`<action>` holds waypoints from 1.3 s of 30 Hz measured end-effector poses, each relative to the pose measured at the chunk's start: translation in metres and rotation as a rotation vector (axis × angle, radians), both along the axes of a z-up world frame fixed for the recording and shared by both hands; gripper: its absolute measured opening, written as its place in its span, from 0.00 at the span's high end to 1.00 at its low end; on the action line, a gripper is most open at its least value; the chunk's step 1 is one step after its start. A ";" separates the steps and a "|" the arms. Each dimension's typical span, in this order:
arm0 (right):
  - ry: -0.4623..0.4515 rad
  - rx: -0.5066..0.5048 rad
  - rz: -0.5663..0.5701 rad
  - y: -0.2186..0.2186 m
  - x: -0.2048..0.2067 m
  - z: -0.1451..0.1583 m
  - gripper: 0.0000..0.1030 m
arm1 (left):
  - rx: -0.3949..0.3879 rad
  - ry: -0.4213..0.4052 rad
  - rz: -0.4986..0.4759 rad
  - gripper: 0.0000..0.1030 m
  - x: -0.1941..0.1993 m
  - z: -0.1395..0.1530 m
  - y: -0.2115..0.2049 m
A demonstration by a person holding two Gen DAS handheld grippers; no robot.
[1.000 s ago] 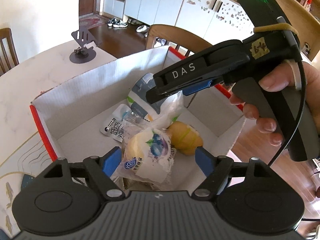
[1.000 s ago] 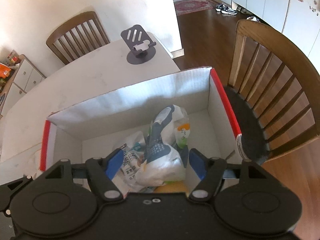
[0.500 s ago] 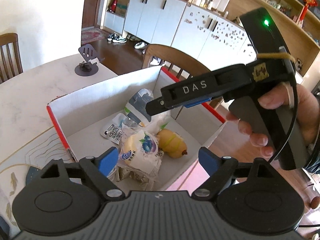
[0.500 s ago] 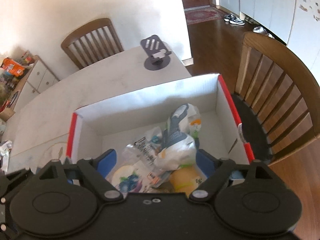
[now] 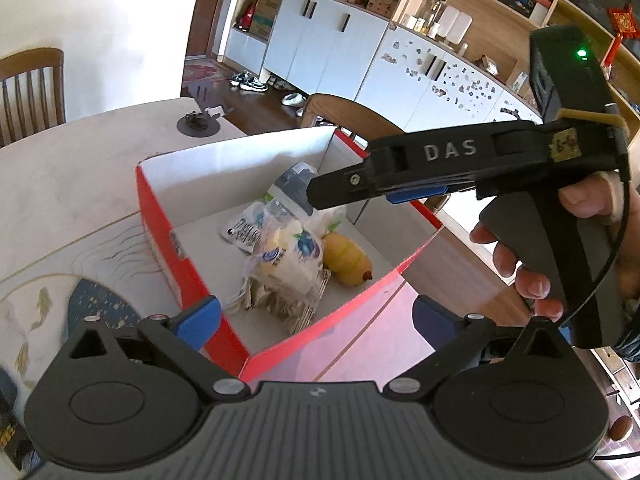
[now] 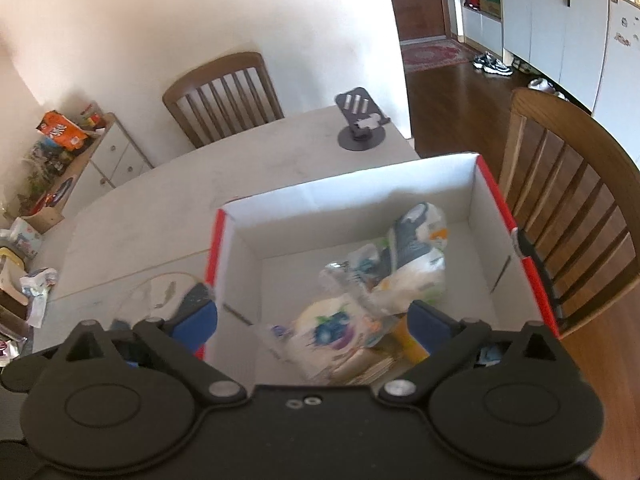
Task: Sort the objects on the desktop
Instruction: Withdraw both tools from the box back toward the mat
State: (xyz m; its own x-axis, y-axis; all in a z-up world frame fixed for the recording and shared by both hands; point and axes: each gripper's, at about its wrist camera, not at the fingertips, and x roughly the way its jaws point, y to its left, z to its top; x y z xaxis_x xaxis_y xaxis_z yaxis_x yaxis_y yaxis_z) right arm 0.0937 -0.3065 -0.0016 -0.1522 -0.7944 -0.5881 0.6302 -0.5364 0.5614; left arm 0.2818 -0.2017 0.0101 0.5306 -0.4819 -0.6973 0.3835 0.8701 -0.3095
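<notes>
The left tool (image 5: 316, 316) pointed steeply downward, its two blue-padded fingers (image 5: 199, 317) spread as wide as they go; its jaws had just been opening, with nothing pressed between them. The right tool (image 6: 314, 322) tilted down as well, its blue pads (image 6: 198, 320) far apart; its jaws had also just been opening and gripped nothing. In the left wrist view the right tool reached in from the right side, and a hand (image 5: 576, 240) wrapped around its dark handle, fingers curled under the grip.
</notes>
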 end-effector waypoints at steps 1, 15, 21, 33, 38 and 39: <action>0.003 -0.006 -0.002 0.000 0.005 0.002 0.01 | -0.002 -0.003 -0.001 0.00 -0.004 0.000 0.003; 0.002 -0.028 -0.035 -0.011 0.065 0.022 0.01 | -0.016 -0.018 0.008 0.00 -0.052 0.001 0.048; -0.010 -0.038 -0.052 -0.020 0.094 0.028 0.01 | -0.008 -0.039 0.000 0.00 -0.073 0.002 0.078; -0.044 -0.006 -0.021 -0.065 0.144 0.033 0.01 | -0.001 -0.003 0.082 0.00 -0.096 -0.015 0.148; -0.070 0.021 -0.005 -0.087 0.163 0.027 0.01 | -0.004 0.039 0.143 0.00 -0.102 -0.030 0.182; -0.076 0.028 0.000 -0.091 0.167 0.025 0.01 | -0.003 0.052 0.160 0.00 -0.103 -0.034 0.189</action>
State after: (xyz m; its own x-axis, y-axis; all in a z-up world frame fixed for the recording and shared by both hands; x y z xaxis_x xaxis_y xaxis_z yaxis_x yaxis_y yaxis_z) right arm 0.2604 -0.3976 0.0233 -0.1061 -0.7772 -0.6202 0.5863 -0.5527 0.5923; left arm 0.1791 -0.0122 -0.0237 0.5642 -0.3961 -0.7245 0.2238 0.9179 -0.3276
